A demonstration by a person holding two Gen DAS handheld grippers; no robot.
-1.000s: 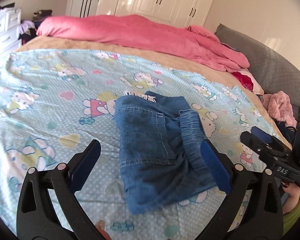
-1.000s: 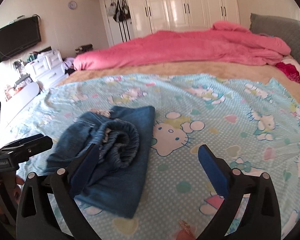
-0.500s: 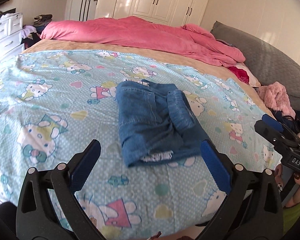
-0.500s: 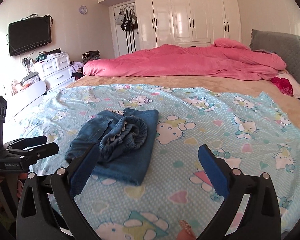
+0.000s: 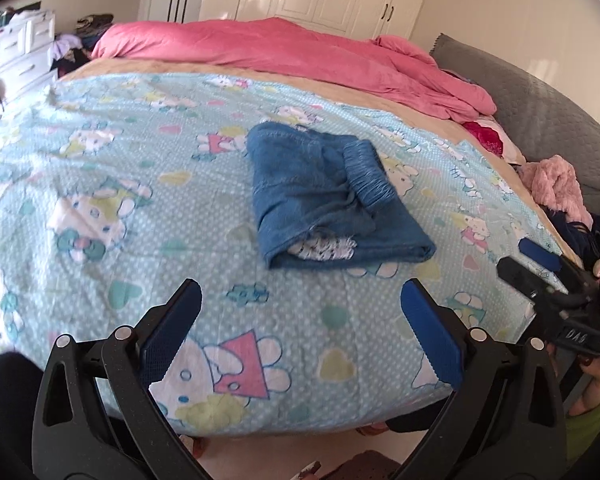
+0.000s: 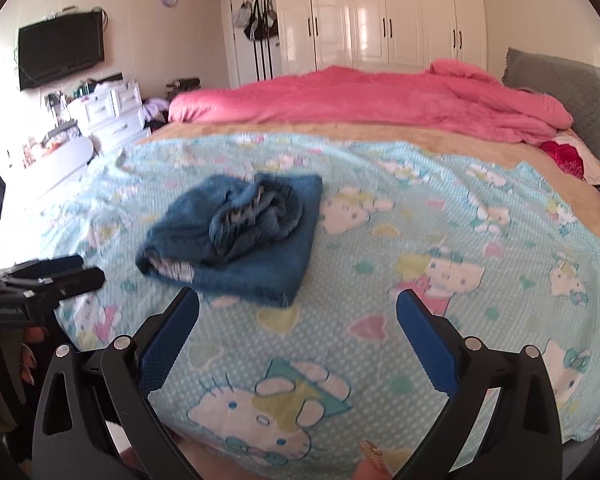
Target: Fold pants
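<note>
Blue denim pants [image 5: 328,196] lie folded into a compact bundle on the light blue cartoon-print sheet [image 5: 112,184], elastic waistband on top. The same pants [image 6: 240,228] show left of centre in the right wrist view. My left gripper [image 5: 300,320] stands open near the bed's front edge, well short of the pants, nothing between its blue pads. Open and empty too, my right gripper [image 6: 298,320] hangs over the sheet [image 6: 440,240] in front of the bundle. Each gripper appears in the other's view: the right gripper [image 5: 540,264] at the right, the left gripper [image 6: 56,276] at the left.
A pink duvet [image 5: 284,56] is heaped along the far side of the bed. A grey headboard cushion [image 5: 540,108] and pink clothes [image 5: 556,184] lie at the right. White drawers [image 6: 112,112], a wall TV [image 6: 60,52] and wardrobes [image 6: 380,12] stand beyond.
Both grippers have pulled back from the pants toward the bed's front edge. The left pads were beside the bundle a second ago; now the pants lie free and farther away.
</note>
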